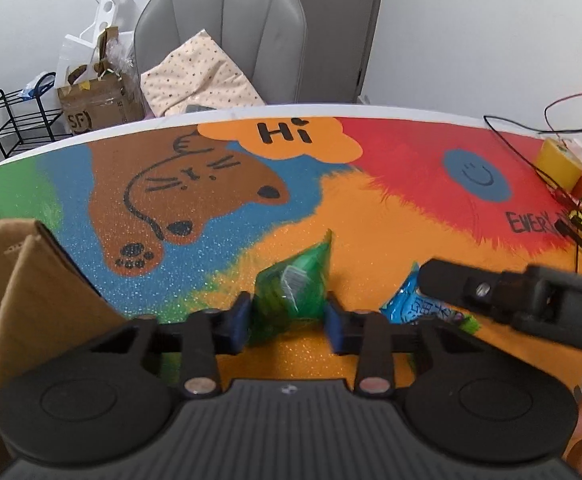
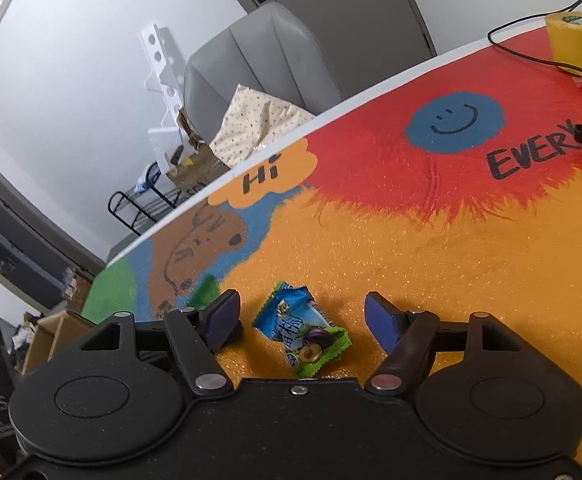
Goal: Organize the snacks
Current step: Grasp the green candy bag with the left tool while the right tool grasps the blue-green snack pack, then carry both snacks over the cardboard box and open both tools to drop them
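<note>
Two grippers at two snack packets

The left gripper (image 1: 287, 318) pinches a green packet (image 1: 293, 292) mid-frame; the right gripper (image 2: 303, 318) stands open around a blue packet (image 2: 303, 330), lower centre.

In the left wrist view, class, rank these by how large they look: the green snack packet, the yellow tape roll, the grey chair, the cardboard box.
Largest to smallest as they look:
1. grey chair
2. cardboard box, cropped and close, so unsure against the chair
3. green snack packet
4. yellow tape roll
</note>
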A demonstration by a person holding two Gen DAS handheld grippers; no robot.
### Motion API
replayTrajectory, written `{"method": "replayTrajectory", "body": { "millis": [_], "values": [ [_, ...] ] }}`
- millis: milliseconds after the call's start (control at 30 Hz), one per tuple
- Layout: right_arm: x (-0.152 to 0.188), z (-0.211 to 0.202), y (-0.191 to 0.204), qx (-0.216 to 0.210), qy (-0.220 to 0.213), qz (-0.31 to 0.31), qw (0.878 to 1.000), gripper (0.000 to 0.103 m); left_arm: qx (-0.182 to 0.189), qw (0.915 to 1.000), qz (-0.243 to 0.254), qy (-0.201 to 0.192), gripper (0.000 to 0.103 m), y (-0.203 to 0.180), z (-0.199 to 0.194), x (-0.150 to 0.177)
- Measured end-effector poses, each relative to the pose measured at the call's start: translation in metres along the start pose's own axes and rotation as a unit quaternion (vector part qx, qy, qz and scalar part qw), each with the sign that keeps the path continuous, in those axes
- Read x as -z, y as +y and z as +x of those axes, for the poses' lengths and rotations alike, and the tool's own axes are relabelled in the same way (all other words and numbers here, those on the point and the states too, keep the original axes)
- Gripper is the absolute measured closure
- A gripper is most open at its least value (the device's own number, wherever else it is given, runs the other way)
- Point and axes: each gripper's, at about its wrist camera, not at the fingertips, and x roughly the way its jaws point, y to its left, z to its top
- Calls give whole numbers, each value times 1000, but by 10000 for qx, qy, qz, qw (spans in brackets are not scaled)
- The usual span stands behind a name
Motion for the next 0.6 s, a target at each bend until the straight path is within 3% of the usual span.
{"method": "replayTrajectory", "body": {
  "millis": [100,133,167,600],
  "values": [
    [2,2,0,93,70,-6,9999,44,87,9999,-51,-13,72,0,-3,1],
    [2,4,0,130,158,-18,9998,60,91,9999,-39,-23,73,-1,-4,2],
    [4,4,-1,91,173,-7,9998,67,120,9999,-38,-24,73,-1,-5,3],
    [18,-36,-4,219,-207,160,9994,70,411,9990,-12,-193,74,-2,-36,15]
  ]
}}
